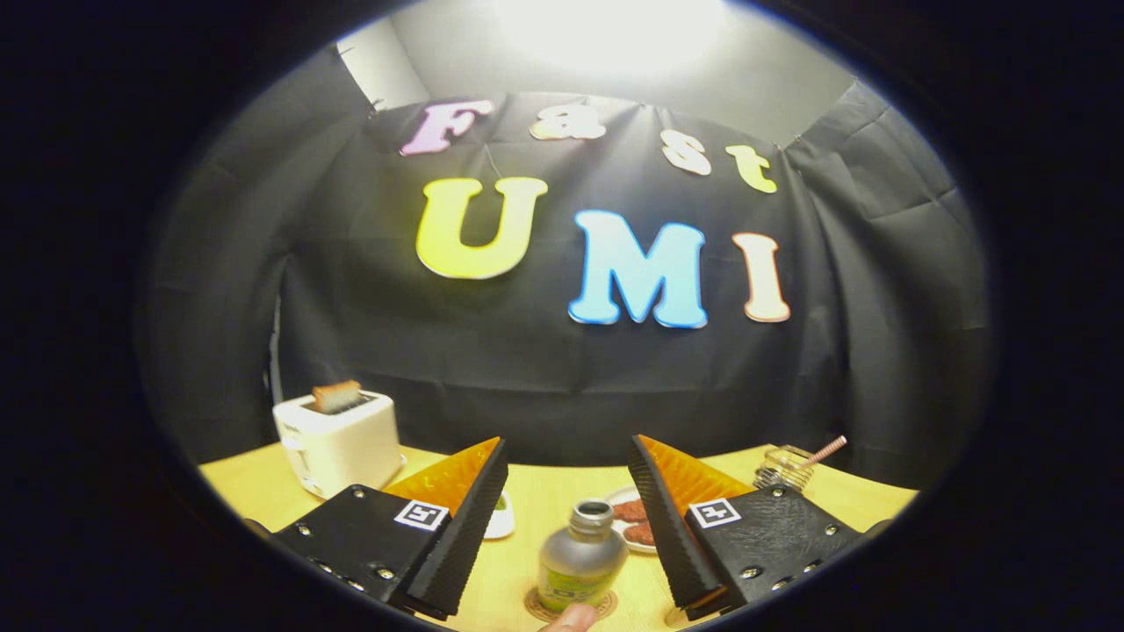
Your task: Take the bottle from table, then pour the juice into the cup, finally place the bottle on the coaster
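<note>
This is a booth set up like a kitchen. A yellow table holds a toaster with bread in it and a plate of food, with black cloth behind.

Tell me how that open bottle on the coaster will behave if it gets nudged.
The bottle stands upright, uncapped, between the open gripper fingers, so a tip would probably spill any juice left. Its smooth frosted body may be slippery. Narrow neck over wider base suggests it's fairly stable on the coaster.
</note>
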Available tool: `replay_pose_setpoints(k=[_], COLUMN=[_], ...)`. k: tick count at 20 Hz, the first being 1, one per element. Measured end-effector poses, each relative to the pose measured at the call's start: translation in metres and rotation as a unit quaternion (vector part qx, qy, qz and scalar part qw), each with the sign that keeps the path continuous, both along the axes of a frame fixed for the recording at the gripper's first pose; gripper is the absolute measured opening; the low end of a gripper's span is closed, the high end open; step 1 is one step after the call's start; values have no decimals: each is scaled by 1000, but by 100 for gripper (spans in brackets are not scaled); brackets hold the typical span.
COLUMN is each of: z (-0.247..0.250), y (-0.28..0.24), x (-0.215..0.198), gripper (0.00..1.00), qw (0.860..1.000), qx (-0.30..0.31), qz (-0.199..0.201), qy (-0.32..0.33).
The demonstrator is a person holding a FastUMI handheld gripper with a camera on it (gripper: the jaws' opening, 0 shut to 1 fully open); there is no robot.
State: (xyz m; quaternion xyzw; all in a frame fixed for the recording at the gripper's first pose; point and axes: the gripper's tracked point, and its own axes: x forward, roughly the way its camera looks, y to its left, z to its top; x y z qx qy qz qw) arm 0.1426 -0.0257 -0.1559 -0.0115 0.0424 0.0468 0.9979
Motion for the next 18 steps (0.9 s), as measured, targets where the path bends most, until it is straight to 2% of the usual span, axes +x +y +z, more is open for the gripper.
replay_pose_setpoints(k=[4,7,10,13,18], z=[62,104,141,156,158], y=[-4,-17,-6,-8,-32], x=[-17,-34,-46,-55,-62], gripper=[84,84,84,84,84], qw=[1000,1000,1000,999,999], qx=[11,-17,-2,10,18], qz=[6,-8,21,49,40], qy=[11,7,-17,-20,-13])
